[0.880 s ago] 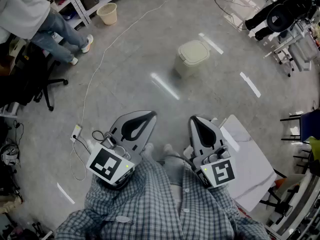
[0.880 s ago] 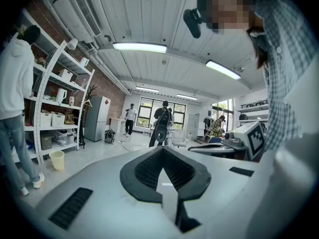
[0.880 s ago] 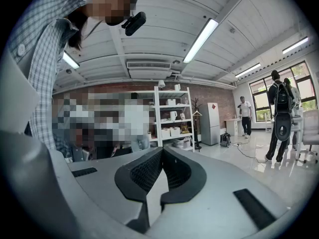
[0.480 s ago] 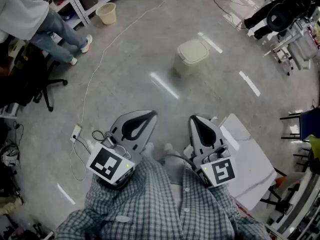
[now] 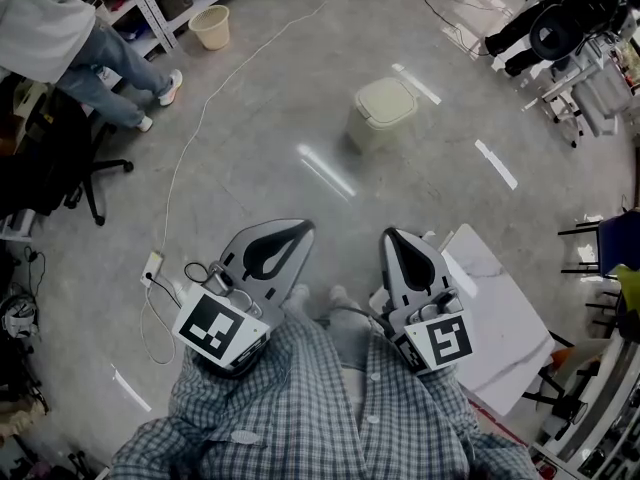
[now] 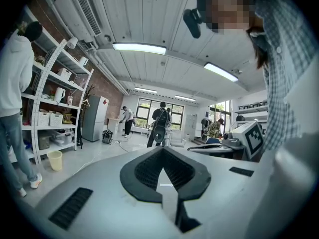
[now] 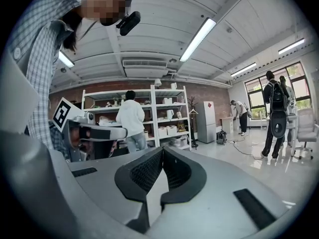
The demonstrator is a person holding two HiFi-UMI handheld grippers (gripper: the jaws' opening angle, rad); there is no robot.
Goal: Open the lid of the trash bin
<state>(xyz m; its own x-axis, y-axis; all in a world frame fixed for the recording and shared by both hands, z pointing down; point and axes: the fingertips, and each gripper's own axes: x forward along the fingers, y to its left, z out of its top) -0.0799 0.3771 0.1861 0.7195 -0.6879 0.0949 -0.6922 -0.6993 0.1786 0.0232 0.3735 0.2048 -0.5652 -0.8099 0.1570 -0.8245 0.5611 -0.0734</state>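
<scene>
Glossy grey floor (image 5: 270, 168), lidded trash bin (image 5: 385, 110) standing mid-floor, cream bucket (image 5: 211, 26) near shelving, white cable (image 5: 215, 103) trailing

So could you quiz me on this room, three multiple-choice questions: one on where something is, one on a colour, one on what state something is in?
1. Where is the trash bin?
A. On a shelf
B. On the floor, ahead of the left hand-held gripper and the right hand-held gripper, apart from both
C. Clamped between one gripper's jaws

2. What colour is the bucket near the shelves?
A. Red
B. Cream
C. Black

3. How is the bin's lid?
A. Shut
B. Propped wide open
C. Lying on the floor beside the bin

Answers:
1. B, since the head view shows bare floor between the bin and both grippers.
2. B, since the bucket is a pale cream, much like the bin.
3. A, since the lid sits flat on top of the bin.
</scene>
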